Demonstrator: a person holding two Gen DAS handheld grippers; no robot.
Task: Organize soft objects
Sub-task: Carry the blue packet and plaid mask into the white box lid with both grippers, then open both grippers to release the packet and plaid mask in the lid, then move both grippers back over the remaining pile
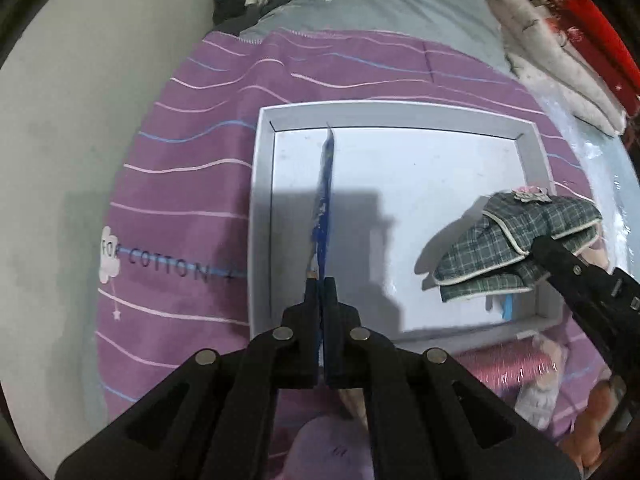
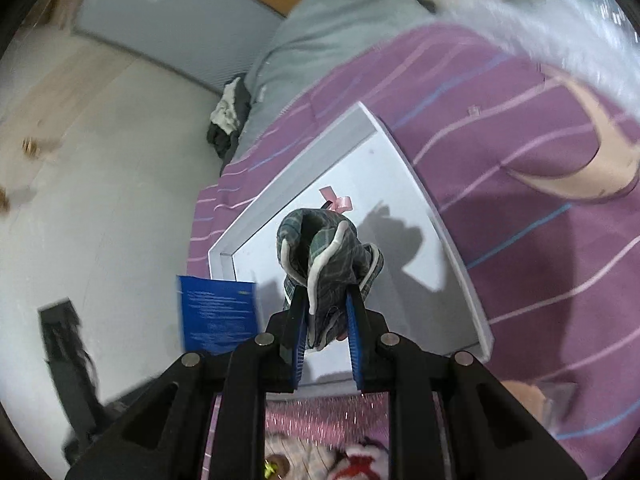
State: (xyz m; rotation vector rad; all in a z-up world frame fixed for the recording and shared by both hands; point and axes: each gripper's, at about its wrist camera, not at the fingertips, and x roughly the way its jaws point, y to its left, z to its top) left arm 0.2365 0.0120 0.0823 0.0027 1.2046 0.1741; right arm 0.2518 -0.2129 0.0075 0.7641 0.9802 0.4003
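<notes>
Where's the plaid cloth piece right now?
The plaid cloth piece is clamped in the right gripper, held above the right part of the white tray, seen at right in the left wrist view.

Left gripper (image 1: 320,280) pitched steeply down, jaws clamped tight on a thin sheet; right gripper (image 2: 328,300) angled down, jaws narrowly parted, pinching cloth

Tray (image 1: 264,216) on bedspread (image 1: 180,184) | card (image 1: 323,200) over tray's left side | folded cloth (image 1: 516,240) over its right edge
</notes>
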